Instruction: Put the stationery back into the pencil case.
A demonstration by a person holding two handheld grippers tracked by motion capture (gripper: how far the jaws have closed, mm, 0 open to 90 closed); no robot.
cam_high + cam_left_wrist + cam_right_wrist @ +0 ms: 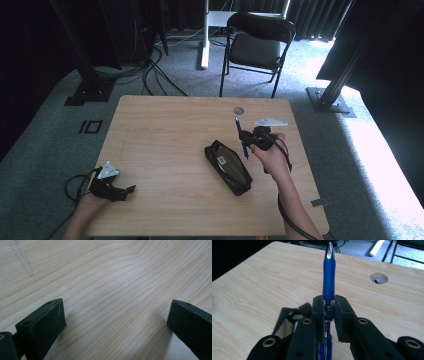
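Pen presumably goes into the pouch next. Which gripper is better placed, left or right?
Right, most likely. The right gripper is shut on the blue pen and sits just beside the black pouch. The left gripper rests open at the table's near-left corner, far from the pouch.

One counter [165,145]; one black pencil case [228,167]; one blue pen [329,272]; two claws, left claw [115,322], right claw [329,315]; one folding chair [257,45].

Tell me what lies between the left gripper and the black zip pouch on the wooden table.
Nothing: in the high view, bare wooden tabletop separates the left gripper from the black pouch.
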